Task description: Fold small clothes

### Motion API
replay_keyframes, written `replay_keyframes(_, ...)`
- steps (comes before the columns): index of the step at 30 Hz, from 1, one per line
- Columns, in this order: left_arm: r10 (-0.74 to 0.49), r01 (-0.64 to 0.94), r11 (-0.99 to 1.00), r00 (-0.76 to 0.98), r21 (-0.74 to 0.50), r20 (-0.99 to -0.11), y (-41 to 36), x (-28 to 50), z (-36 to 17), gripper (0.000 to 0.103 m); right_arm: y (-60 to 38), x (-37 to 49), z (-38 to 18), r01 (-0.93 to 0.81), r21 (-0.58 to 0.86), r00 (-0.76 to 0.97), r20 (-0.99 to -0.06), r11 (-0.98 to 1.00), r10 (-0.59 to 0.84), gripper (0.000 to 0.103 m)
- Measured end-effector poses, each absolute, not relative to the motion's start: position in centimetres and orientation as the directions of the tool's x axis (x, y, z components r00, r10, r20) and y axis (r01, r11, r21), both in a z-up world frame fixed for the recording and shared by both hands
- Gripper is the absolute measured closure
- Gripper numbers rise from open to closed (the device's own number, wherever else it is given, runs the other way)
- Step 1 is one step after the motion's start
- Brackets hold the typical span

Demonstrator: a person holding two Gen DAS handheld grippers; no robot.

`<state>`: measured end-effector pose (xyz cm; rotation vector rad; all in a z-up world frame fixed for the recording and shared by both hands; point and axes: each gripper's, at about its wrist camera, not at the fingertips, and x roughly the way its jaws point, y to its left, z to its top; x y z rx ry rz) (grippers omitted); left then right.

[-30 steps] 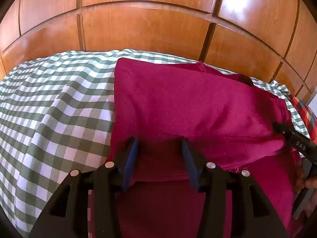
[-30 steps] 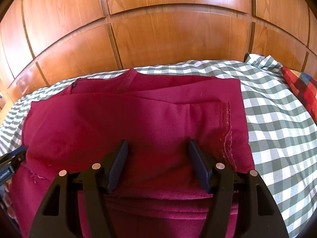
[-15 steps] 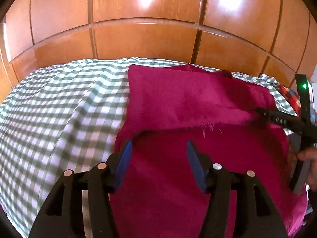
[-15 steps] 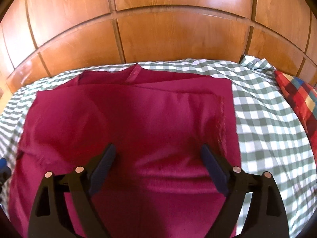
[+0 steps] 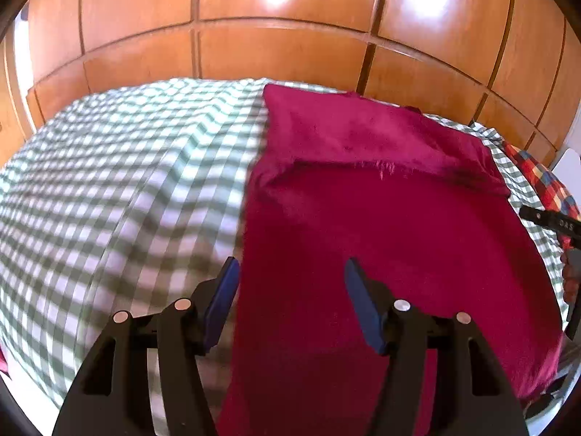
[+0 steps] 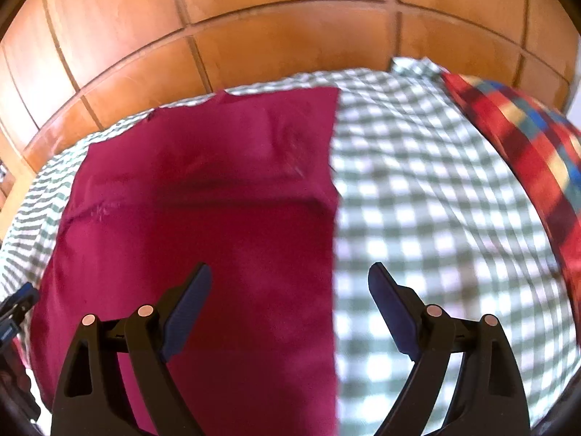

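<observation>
1. The green-checked bedcover (image 5: 109, 189) carries the work; wooden panelling (image 5: 283, 54) stands behind it.
2. The crimson garment (image 5: 381, 225) lies flat on the cover with one flap turned over its far part. Its long axis runs from the near edge away toward the panelling.
3. The left gripper (image 5: 290, 301) hovers over the garment's left side edge, the left finger above bare cover, the right above cloth. Its jaws are opening and nothing sits between them.
4. The right gripper (image 6: 290, 309) mirrors this at the right side edge, spread wide and empty.
5. Judgement: each gripper is nearest its own side edge, so a lengthwise fold would call for either to descend and pinch there.
6. The right view alone shows the garment's straight right edge (image 6: 332, 218) and most of the plaid cushion (image 6: 526, 152); the left view alone shows the flap's frayed hem (image 5: 385, 169).
</observation>
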<state>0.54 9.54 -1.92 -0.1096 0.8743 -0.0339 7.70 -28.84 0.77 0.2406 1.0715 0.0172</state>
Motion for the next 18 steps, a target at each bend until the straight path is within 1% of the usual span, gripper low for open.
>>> replay_keyframes(3, -0.138, 0.001, 0.985, 0.614, -0.174, -0.777, 11.0, -1.9, -2.4, 0.046, -30.4, 4.7, 0.0, 0.126, 0.264, 0.441, -0.878, 0.956, 0.185, 0.016)
replay_keyframes(4, -0.158, 0.01, 0.982, 0.608, -0.191, -0.778, 11.3, -2.6, -2.5, 0.05, -30.7, 3.9, -0.2, 0.126, 0.288, 0.429, -0.879, 0.949, 0.209, 0.016)
replay_keyframes(6, -0.193, 0.027, 0.975, 0.594, -0.22, -0.781, 11.8, -4.3, -2.8, 0.052, -30.9, 1.5, -0.4, 0.121, 0.337, 0.405, -0.875, 0.934, 0.264, 0.019)
replay_keyframes(8, -0.224, 0.044, 0.969, 0.577, -0.244, -0.785, 12.2, -6.5, -3.1, 0.053, -30.6, -0.7, -0.4, 0.11, 0.37, 0.39, -0.87, 0.923, 0.302, 0.027)
replay_keyframes(9, -0.235, 0.05, 0.966, 0.57, -0.252, -0.787, 12.3, -7.1, -3.2, 0.053, -30.3, -1.8, -0.3, 0.102, 0.379, 0.382, -0.869, 0.92, 0.315, 0.027)
replay_keyframes(10, -0.249, 0.057, 0.963, 0.558, -0.262, -0.792, 12.5, -8.1, -3.4, 0.054, -29.9, -2.8, -0.2, 0.094, 0.39, 0.375, -0.866, 0.916, 0.33, 0.029)
replay_keyframes(11, -0.256, 0.058, 0.961, 0.549, -0.269, -0.796, 12.5, -8.9, -3.6, 0.054, -29.6, -3.7, -0.1, 0.088, 0.405, 0.366, -0.863, 0.91, 0.349, 0.034)
replay_keyframes(12, -0.265, 0.059, 0.959, 0.537, -0.278, -0.801, 12.6, -9.5, -3.8, 0.055, -29.3, -4.7, -0.2, 0.081, 0.425, 0.348, -0.86, 0.901, 0.374, 0.036)
replay_keyframes(14, -0.287, 0.064, 0.953, 0.511, -0.298, -0.81, 12.6, -10.7, -4.2, 0.055, -28.2, -6.4, -0.2, 0.065, 0.446, 0.314, -0.858, 0.893, 0.406, 0.044)
replay_keyframes(15, -0.284, 0.066, 0.954, 0.505, -0.292, -0.815, 12.5, -11.2, -4.3, 0.057, -27.7, -6.8, -0.1, 0.056, 0.445, 0.305, -0.86, 0.894, 0.409, 0.044)
replay_keyframes(16, -0.278, 0.071, 0.957, 0.498, -0.281, -0.822, 12.3, -11.6, -4.4, 0.061, -27.1, -7.3, -0.1, 0.041, 0.442, 0.297, -0.861, 0.896, 0.412, 0.044)
replay_keyframes(17, -0.279, 0.074, 0.957, 0.491, -0.28, -0.825, 12.3, -11.7, -4.4, 0.062, -26.8, -7.4, -0.1, 0.034, 0.438, 0.294, -0.863, 0.898, 0.41, 0.048)
replay_keyframes(18, -0.283, 0.071, 0.956, 0.486, -0.285, -0.827, 12.4, -11.7, -4.4, 0.066, -26.4, -7.5, -0.1, 0.029, 0.431, 0.292, -0.866, 0.902, 0.405, 0.05)
